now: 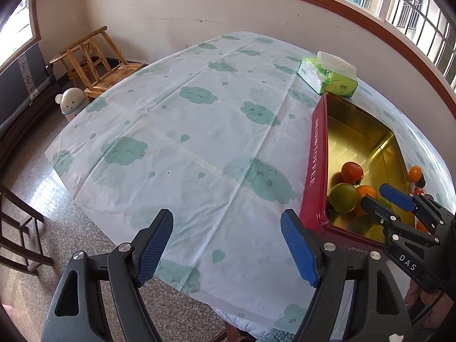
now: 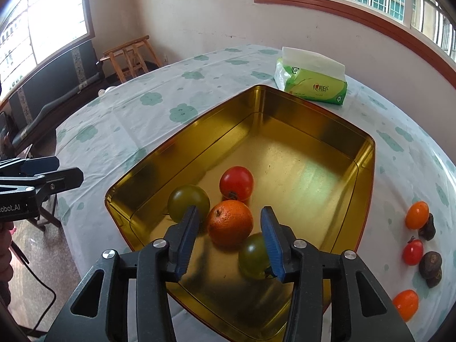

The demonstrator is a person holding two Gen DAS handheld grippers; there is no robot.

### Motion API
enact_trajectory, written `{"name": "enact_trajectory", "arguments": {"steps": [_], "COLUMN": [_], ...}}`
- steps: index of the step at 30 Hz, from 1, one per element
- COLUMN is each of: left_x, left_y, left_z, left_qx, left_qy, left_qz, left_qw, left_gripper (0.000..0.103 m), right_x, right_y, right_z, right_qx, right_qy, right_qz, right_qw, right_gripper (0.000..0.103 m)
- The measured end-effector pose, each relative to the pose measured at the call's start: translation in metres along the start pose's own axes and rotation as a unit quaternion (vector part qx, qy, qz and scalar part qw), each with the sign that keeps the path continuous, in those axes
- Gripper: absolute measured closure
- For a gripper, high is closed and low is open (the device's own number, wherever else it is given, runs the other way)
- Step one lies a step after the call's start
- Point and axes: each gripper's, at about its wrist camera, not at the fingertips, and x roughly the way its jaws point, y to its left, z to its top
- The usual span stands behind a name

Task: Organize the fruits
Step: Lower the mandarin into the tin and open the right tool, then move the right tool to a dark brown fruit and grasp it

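Note:
A red tin with a gold inside [image 2: 313, 154] [image 1: 316, 154] stands on the table. In it lie a red tomato [image 2: 236, 183], an orange [image 2: 230, 222] and two green tomatoes [image 2: 185, 201] [image 2: 252, 256]. My right gripper [image 2: 229, 240] is open above the tin, its fingers either side of the orange, holding nothing. It also shows in the left wrist view [image 1: 383, 199]. My left gripper [image 1: 226, 249] is open and empty over the tablecloth, left of the tin. Right of the tin lie orange tomatoes [image 2: 417, 214] [image 2: 406, 303], a red tomato [image 2: 412, 252] and dark brown fruits [image 2: 430, 262].
A green tissue pack [image 2: 313, 85] sits behind the tin near the wall. The table has a white cloth with green clouds [image 1: 199, 131]. A wooden stool [image 1: 94, 57], a small white bin [image 1: 69, 102] and a dark chair [image 1: 17, 228] stand on the floor to the left.

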Motion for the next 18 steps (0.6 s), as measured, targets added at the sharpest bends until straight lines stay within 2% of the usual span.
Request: {"name": "enact_trajectory", "arguments": {"steps": [9,13,18], "left_x": [-0.009,-0.012,-0.018], "left_y": [-0.024,-0.045,-0.077], "left_z": [0.003,0.004,0.005], "left_qx": [0.021,0.042,0.073], "left_qy": [-0.011,-0.014,-0.017], "left_qz": [-0.014,-0.029,-0.048], "left_qw": [0.9996,0.9986,0.996], "left_gripper": [0.028,0.028,0.028], "right_x": [-0.044,-0.071,-0.098], "right_y": [-0.024,-0.057,-0.115], "right_z": [-0.009,-0.022,-0.05], "right_qx": [0.034,0.063,0.108], "right_qy": [-0.045,-0.061,-0.06], "right_qz": [0.0,-0.027,-0.081], "right_qw": [0.998,0.996,0.989], "right_gripper": [0.053,0.053,0.053]}}
